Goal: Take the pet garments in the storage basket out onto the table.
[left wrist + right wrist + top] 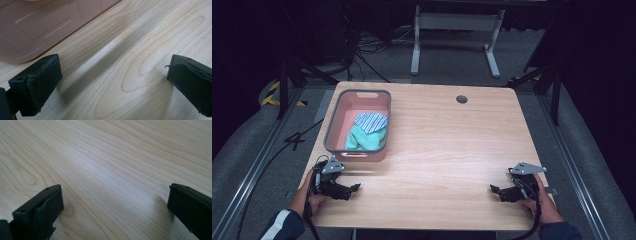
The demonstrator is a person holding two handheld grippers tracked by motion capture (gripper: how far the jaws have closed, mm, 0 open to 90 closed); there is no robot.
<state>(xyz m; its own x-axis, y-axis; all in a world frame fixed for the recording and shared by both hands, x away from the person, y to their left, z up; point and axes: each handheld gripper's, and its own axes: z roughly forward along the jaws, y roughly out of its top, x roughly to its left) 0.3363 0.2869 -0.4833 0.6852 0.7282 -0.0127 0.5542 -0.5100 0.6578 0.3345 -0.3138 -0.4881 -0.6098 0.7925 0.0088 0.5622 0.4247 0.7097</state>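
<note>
At the far left of the table (437, 150) sits a pink bin (332, 130) with a grey rim, and inside it lie two pieces of cloth: a teal garment (364, 140) bunched toward the near end and a blue-and-white striped cloth (371, 121) resting partly on top of it. Just in front of the bin's near wall, the left gripper (353, 188) rests low over the wood in the person's left hand, its jaws spread wide with nothing between them; in the left gripper view those jaws frame bare wood grain, and the bin's (37, 25) pink side wall fills the upper left corner, close by but not touched. The middle of the tabletop is bare wood, with a small dark grommet hole (461, 99) near the far edge. At the right, well apart from the bin, the right gripper (495, 190) also sits low near the front edge, jaws spread and empty over plain wood. Judging by this layout, both cloths are in the bin and neither tool holds anything, so the packing looks finished, or else a removal has not yet begun; the pictures alone cannot settle which.
</note>
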